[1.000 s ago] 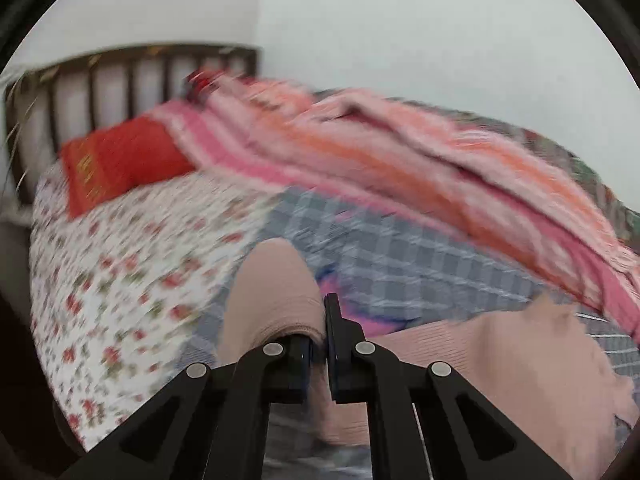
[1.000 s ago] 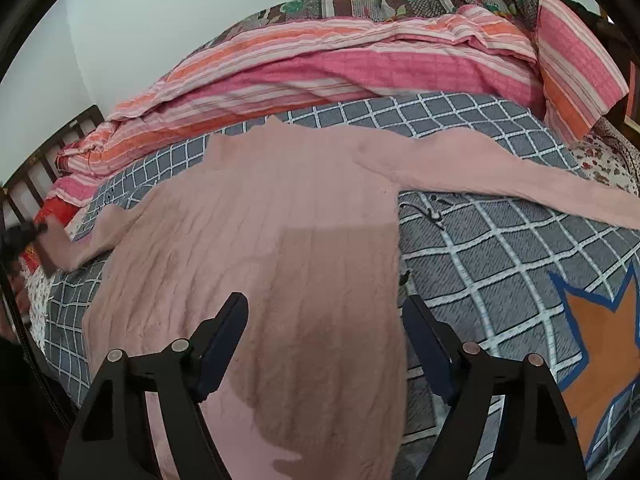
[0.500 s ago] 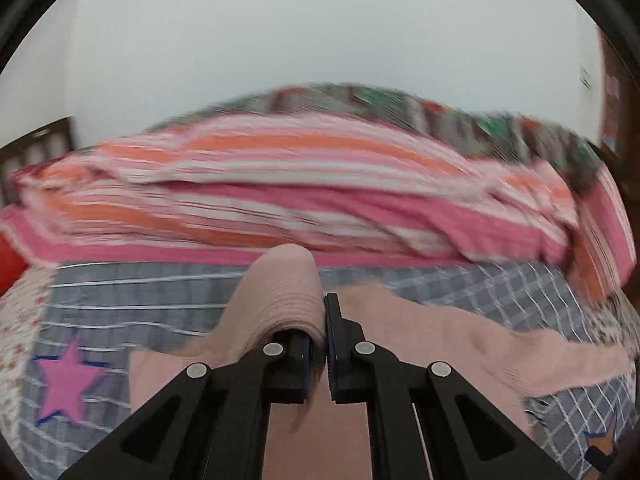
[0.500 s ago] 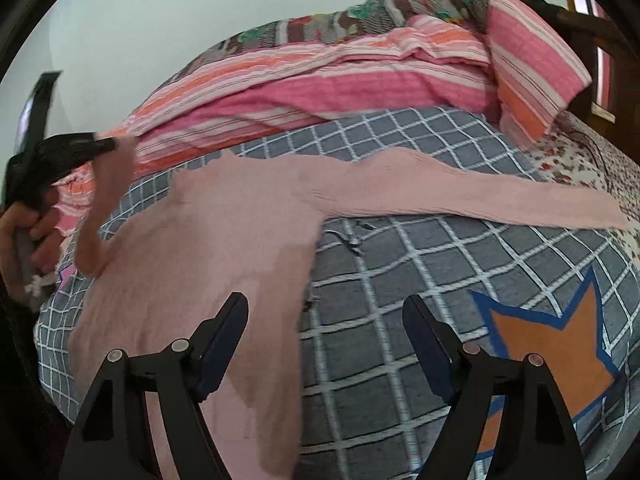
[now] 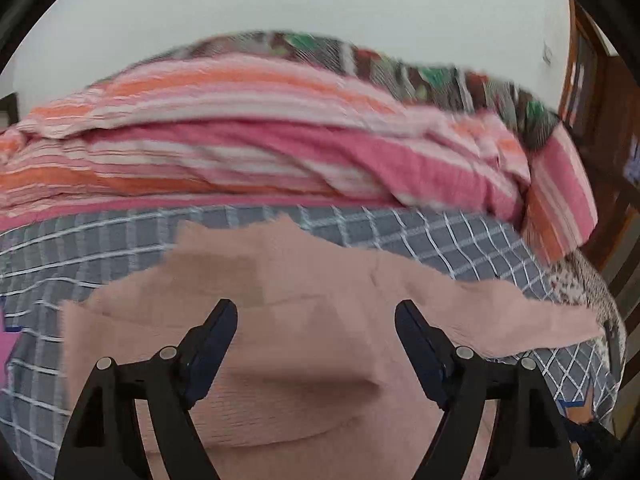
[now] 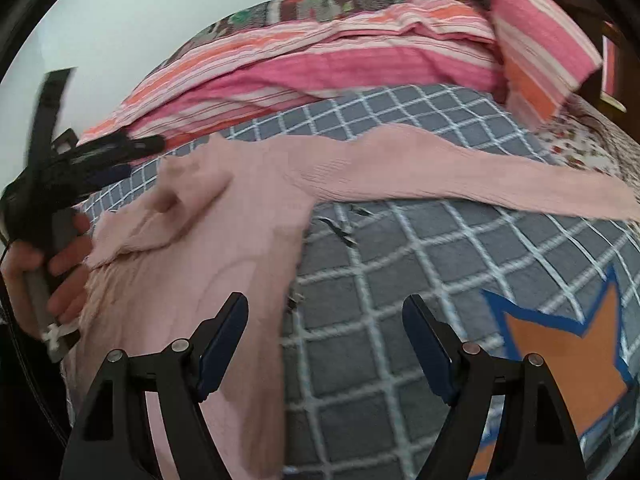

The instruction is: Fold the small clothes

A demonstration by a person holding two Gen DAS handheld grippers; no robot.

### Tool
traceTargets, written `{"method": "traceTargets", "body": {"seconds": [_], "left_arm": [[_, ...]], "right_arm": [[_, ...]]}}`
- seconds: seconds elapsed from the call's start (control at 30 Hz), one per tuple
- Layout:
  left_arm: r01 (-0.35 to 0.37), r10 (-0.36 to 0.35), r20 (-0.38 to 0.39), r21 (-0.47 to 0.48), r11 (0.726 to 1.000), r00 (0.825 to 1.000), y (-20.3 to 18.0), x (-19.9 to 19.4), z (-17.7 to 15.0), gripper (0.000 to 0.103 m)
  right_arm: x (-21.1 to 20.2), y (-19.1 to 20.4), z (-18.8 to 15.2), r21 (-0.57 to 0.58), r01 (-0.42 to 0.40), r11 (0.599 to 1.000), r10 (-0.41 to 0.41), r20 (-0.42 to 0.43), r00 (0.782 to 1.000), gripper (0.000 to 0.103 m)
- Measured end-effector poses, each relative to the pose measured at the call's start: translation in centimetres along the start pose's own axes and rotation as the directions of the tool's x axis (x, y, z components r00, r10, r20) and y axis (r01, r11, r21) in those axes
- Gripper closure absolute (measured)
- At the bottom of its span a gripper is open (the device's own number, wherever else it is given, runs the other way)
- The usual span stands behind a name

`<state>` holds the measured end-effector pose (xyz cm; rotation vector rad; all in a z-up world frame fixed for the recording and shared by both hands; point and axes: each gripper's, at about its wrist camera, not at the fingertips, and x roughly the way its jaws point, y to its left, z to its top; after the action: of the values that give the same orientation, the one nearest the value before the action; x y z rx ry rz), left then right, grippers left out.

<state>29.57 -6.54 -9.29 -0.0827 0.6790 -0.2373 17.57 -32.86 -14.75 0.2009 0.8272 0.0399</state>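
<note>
Now my left gripper (image 5: 316,336) is opening over the pink sweater (image 5: 312,300) mid-bed, nothing pinched, right gripper (image 6: 324,330) spread too; the loosely laid sleeve (image 6: 160,216) may slide off.

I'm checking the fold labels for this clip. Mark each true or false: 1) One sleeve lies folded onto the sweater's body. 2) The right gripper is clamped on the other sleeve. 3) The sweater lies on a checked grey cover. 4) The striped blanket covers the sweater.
1) True: one sleeve lies across the pink sweater.
2) False: the right gripper is open and holds nothing; the other sleeve lies stretched out.
3) True: the grey cover.
4) False: the striped blanket is bunched behind it.
</note>
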Motion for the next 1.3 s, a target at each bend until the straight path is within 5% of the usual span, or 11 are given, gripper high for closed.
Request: {"method": "traceTargets", "body": {"seconds": [0.13,0.27,0.4,0.57,0.6,0.63,0.67,0.73,0.97,1.1,1.3], "left_arm": [[-0.113,0.114,0.020,-0.058,0.992,0.993,6.3,-2.5,-0.9,0.023],[-0.210,0.205,-0.043,-0.162,0.964,0.978,13.6,-3.2,-3.2,0.025],[-0.184,0.159,-0.110,-0.271,0.945,0.981,18.9,-2.4,-5.7,0.032],[-0.044,-0.003,-0.146,-0.314,0.949,0.989,19.4,0.4,-6.2,0.043],[-0.010,-0.038,-0.162,-0.286,0.958,0.986,18.8,1.4,-6.1,0.056],[-0.042,-0.002,-0.169,-0.258,0.965,0.986,18.5,1.8,-6.3,0.089],[-0.099,0.066,-0.145,-0.228,0.969,0.987,18.4,1.7,-6.3,0.089],[-0.083,0.065,-0.079,-0.265,0.961,0.995,19.0,0.6,-6.9,0.089],[-0.074,0.054,-0.090,-0.236,0.969,0.994,18.8,1.6,-7.6,0.083],[-0.061,0.040,-0.087,-0.250,0.966,0.995,19.0,2.0,-7.7,0.083],[-0.049,0.028,-0.087,-0.258,0.965,0.996,19.6,1.6,-8.0,0.082]], "right_arm": [[1.0,2.0,1.2,-0.037,-0.037,0.999,0.037,0.006,0.999,0.024],[2.3,4.1,2.5,-0.070,-0.065,0.995,0.066,0.008,0.998,0.027],[4.2,6.7,4.1,-0.117,-0.082,0.990,0.081,-0.016,0.997,0.040],[6.6,9.7,4.8,-0.186,-0.055,0.981,0.046,-0.052,0.998,0.043],[7.1,10.2,4.9,-0.199,-0.051,0.979,0.040,-0.059,0.997,0.043],[7.6,10.7,5.0,-0.210,-0.045,0.977,0.032,-0.064,0.997,0.043],[8.2,11.2,5.1,-0.221,-0.038,0.975,0.024,-0.068,0.997,0.043],[9.2,11.8,5.2,-0.232,-0.031,0.972,0.012,-0.082,0.997,0.043],[12.6,13.8,5.8,-0.238,-0.040,0.970,0.010,-0.128,0.992,0.043],[13.3,13.8,7.5,-0.228,-0.023,0.973,-0.008,-0.134,0.991,0.065],[11.1,9.9,9.0,-0.226,-0.014,0.974,-0.009,-0.100,0.995,0.066]]}}
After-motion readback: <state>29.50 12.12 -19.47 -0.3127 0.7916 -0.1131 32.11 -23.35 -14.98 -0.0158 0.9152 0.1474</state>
